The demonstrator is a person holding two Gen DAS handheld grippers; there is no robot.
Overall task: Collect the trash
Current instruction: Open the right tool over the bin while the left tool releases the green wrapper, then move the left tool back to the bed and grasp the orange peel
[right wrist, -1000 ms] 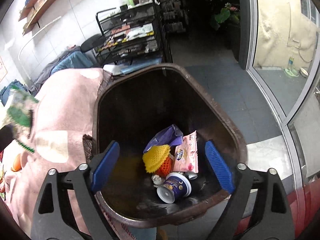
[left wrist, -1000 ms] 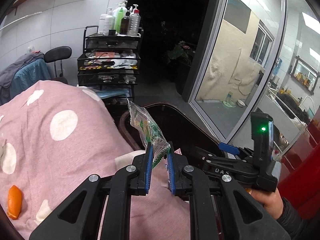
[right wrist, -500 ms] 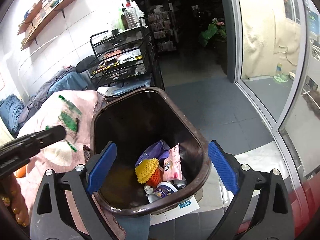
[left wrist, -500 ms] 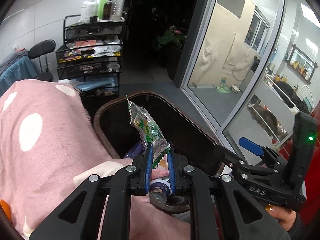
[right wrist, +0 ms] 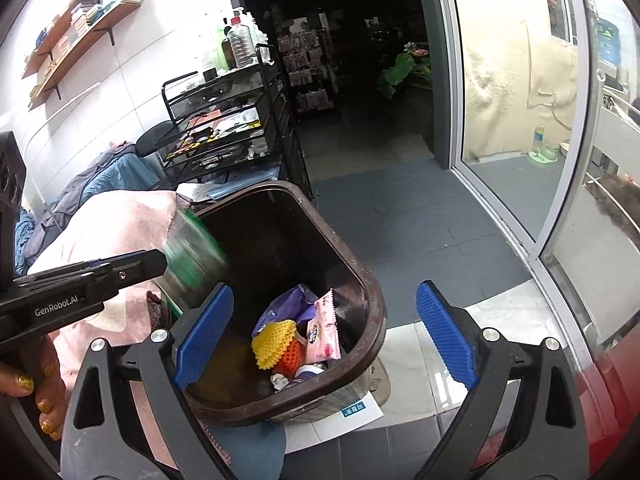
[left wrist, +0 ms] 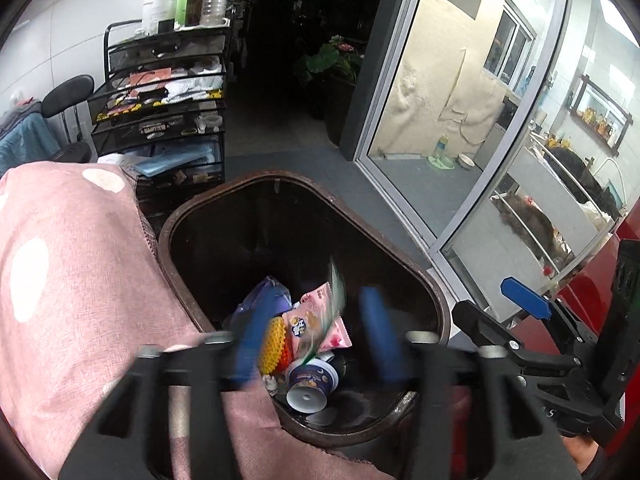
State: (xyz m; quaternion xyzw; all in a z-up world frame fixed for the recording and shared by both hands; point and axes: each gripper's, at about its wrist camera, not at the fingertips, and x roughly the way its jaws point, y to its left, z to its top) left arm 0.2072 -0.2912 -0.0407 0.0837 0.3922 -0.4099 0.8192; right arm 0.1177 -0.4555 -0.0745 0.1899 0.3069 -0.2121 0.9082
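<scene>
Dark floor tiles and a glass door fill the right side of the left wrist view. Low in the middle sits one brown bin [left wrist: 400, 264], hard against one pink spotted cloth [left wrist: 80, 272] on the left. The left gripper [left wrist: 316, 336] has just been opening, and its blue pads stand wide apart. One green wrapper [left wrist: 334, 312] is a blur between them, touching neither, so it looks let go and falling over the bin. Down in the bin I count one yellow net [left wrist: 274, 340], one pink packet [left wrist: 316, 322], one purple bag [left wrist: 264, 300] and one small cup [left wrist: 310, 386].

White wall, shelves and one black wire cart [right wrist: 228, 120] fill the upper left of the right wrist view. The right gripper [right wrist: 324, 340] is open with nothing in it, hovering over the bin [right wrist: 372, 288]. At mid left the wrapper [right wrist: 192, 264] blurs right by the bin's left rim.

It is light and flat, so it could drift, catch that rim and land on the cloth.
</scene>
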